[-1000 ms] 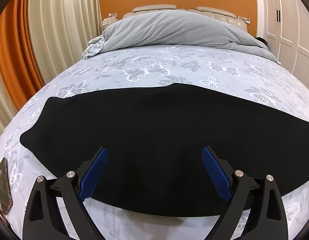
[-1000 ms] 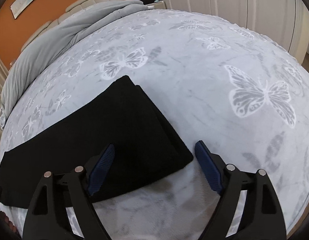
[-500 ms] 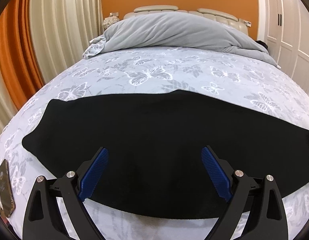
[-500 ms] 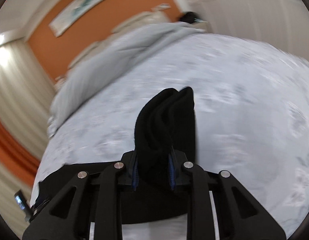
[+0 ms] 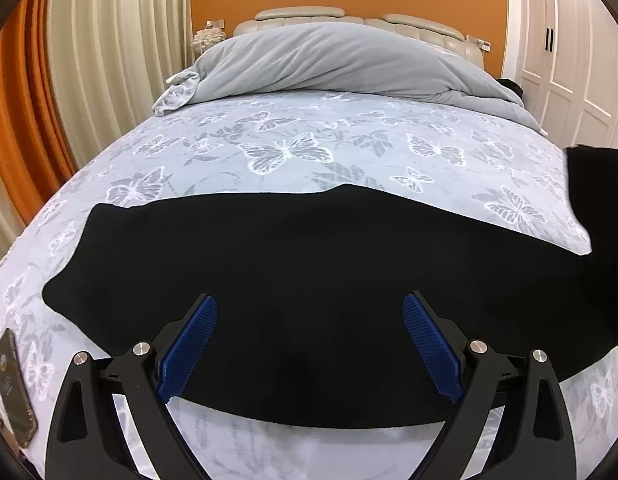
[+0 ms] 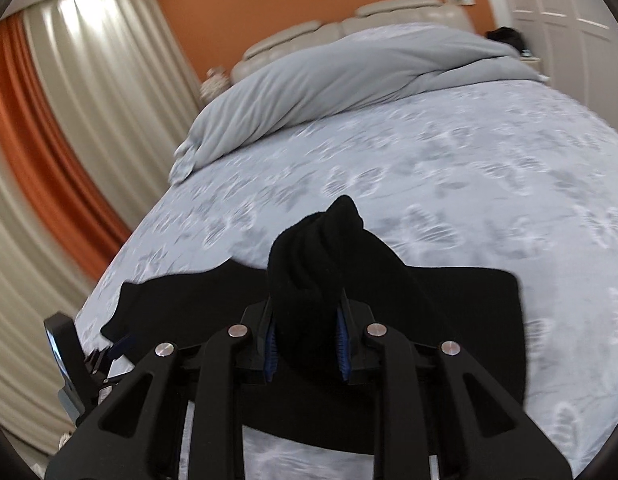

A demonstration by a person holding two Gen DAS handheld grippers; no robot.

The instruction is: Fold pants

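The black pants (image 5: 293, 264) lie lengthwise across the butterfly-print bed (image 5: 285, 152). My left gripper (image 5: 309, 340) hovers open over their near edge, blue pads wide apart and nothing pinched. In the right wrist view my right gripper (image 6: 307, 344) is shut on a bunched end of the pants (image 6: 317, 248), which stands up between the pads, lifted off the bed. That raised end (image 5: 597, 200) shows at the right edge of the left wrist view. The left gripper (image 6: 109, 352) appears at the lower left of the right wrist view.
A grey duvet (image 5: 341, 64) is heaped at the head of the bed under a cream headboard (image 5: 301, 14). A phone (image 5: 13, 392) lies on the bed's left edge. Curtains (image 5: 89, 72) hang at left, white wardrobe doors (image 5: 577, 52) at right.
My right gripper closed on the pants' leg end and carried it up and leftward over the rest of the pants. The left gripper stayed put and open.
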